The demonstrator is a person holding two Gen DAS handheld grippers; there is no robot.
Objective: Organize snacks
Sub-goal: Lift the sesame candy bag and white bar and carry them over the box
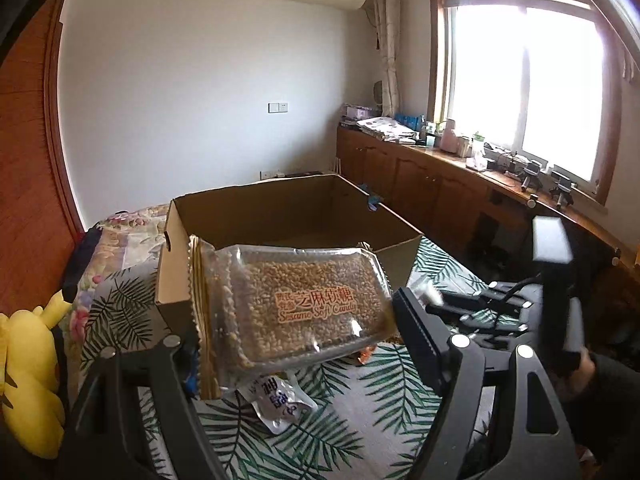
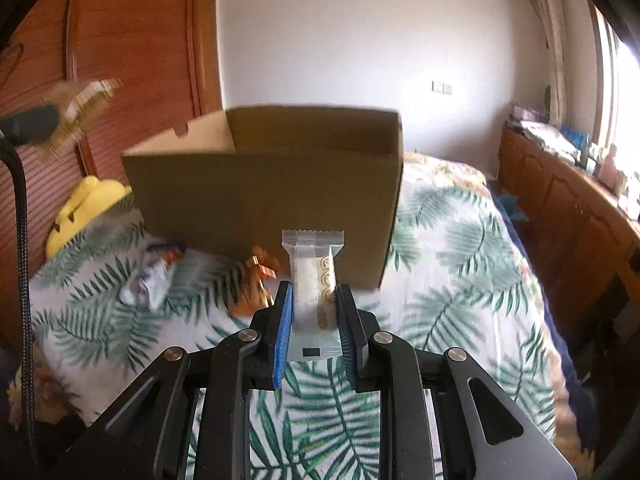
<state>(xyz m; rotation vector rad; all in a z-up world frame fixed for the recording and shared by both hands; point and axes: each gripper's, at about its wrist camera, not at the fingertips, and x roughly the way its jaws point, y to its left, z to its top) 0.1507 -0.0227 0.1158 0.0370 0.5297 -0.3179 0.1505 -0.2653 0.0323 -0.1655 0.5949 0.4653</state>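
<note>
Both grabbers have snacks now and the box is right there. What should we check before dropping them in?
1. Left gripper has a firm hold on the sesame candy tray: ok, the tray sits clamped between its wide-set fingers.
2. Right gripper holds the small white snack packet: ok, shut on it, packet upright.
3. Cardboard box is open on top: ok.
4. Room inside the box: cannot tell, the floor is mostly hidden.
5. Snacks are above the box rim: not ok, both are in front of the near wall.
6. Nothing left behind: not ok, a silver packet and an orange wrapper lie on the leaf-print bedspread.
</note>
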